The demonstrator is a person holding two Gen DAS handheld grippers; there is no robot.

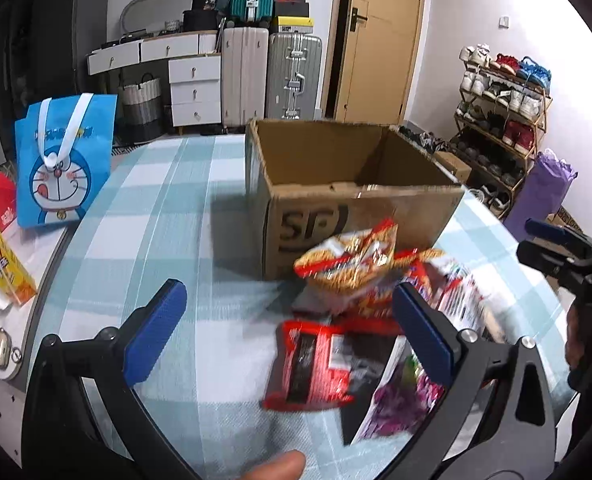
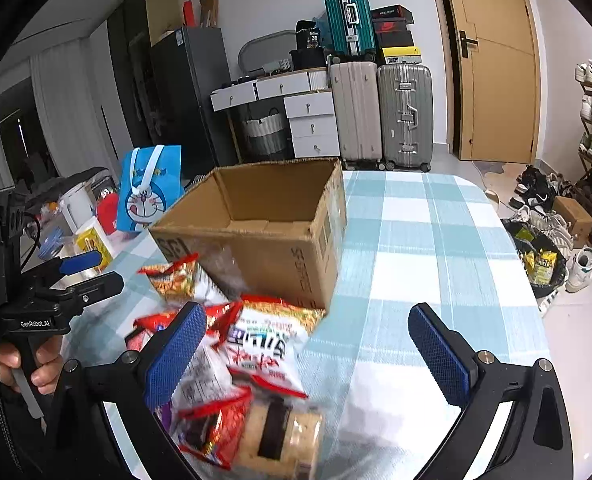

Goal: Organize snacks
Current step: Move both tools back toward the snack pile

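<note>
snacks [image 2: 256, 344], cardboard box [image 2: 264, 216], checked tablecloth [image 2: 416, 240]

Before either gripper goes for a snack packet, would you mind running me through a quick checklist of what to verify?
1. Left gripper open, nothing between its fingers: ok.
2. Right gripper open, holding nothing: ok.
3. Cardboard box upright with its top open: ok.
4. Room in the box: ok, the visible part of its floor is bare.
5. Snack packets within view, piled on the checked tablecloth in front of the box: ok.
6. Single packet easy to isolate: cannot tell, they overlap and the pile is blurred.
</note>
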